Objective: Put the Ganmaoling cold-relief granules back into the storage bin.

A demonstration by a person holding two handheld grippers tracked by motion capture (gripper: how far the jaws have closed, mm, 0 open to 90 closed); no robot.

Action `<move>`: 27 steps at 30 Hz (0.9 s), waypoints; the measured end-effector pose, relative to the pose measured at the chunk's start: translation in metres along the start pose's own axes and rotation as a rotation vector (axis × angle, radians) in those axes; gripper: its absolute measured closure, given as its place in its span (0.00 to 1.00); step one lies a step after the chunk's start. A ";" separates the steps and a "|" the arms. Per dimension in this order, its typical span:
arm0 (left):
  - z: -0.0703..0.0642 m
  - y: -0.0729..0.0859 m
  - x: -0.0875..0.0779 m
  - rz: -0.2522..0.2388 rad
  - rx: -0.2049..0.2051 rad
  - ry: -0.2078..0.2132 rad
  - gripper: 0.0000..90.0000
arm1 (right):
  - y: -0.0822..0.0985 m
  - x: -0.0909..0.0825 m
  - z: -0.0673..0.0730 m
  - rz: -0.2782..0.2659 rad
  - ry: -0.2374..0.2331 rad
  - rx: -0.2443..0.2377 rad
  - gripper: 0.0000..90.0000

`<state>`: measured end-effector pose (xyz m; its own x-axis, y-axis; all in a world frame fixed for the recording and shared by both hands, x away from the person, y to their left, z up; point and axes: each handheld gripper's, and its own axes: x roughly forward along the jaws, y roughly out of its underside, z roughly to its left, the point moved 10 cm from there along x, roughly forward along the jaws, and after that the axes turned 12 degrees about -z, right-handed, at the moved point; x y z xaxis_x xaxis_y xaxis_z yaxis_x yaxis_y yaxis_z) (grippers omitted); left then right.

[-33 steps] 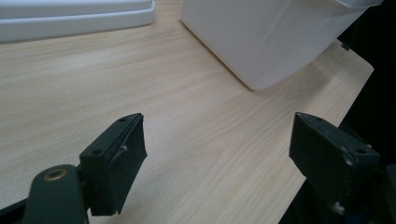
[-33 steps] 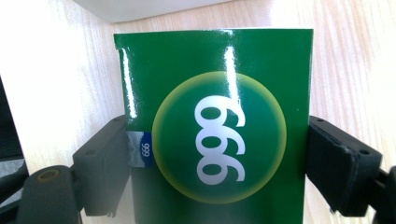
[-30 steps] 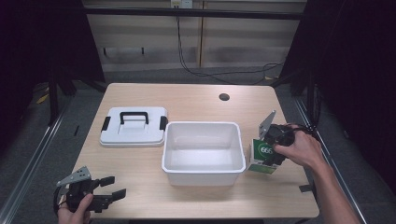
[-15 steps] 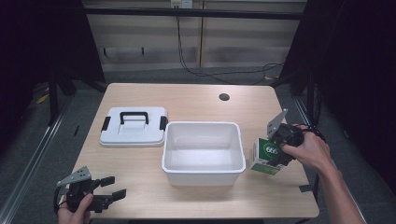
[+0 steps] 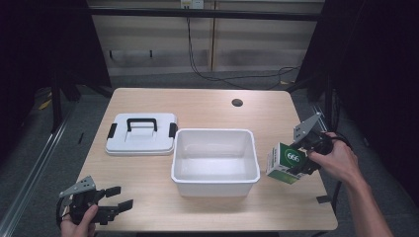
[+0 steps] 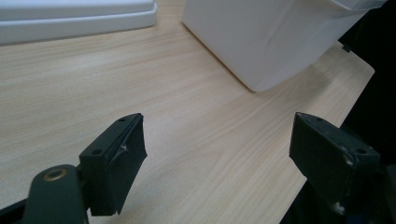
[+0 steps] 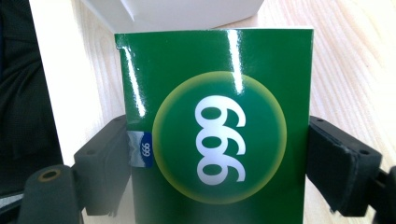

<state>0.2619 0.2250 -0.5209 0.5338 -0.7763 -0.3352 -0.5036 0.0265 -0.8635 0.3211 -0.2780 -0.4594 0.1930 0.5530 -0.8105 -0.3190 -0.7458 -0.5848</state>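
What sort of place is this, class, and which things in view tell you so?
Probably a lab or recording workspace: a plain wooden table between dark curtains, cables along the back wall, and a person working a hand-held right gripper that grips a green box beside a white bin.

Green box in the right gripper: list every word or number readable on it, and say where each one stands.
"999" in large white digits, in the round emblem on the green box, as read in the right gripper view; the high view shows it turned, as "666".
"999" in small white digits, on the blue tab at the box's edge by one of the fingers.
No other text is readable.
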 end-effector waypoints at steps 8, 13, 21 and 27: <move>0.000 0.000 0.000 0.003 0.000 -0.001 0.21 | 0.005 -0.011 0.002 -0.050 0.014 0.010 0.18; 0.000 0.000 0.000 0.001 0.001 -0.004 0.21 | 0.002 -0.022 0.002 -0.101 0.023 0.016 0.18; 0.000 0.000 0.000 -0.004 -0.001 -0.004 0.21 | -0.011 -0.033 0.003 -0.197 0.026 0.011 0.18; 0.000 0.000 0.000 -0.004 0.001 -0.005 0.21 | -0.022 -0.039 0.002 -0.215 0.036 0.006 0.18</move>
<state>0.2620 0.2248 -0.5206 0.5393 -0.7731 -0.3339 -0.5010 0.0241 -0.8651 0.3191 -0.2827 -0.4151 0.2901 0.6853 -0.6680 -0.2725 -0.6100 -0.7441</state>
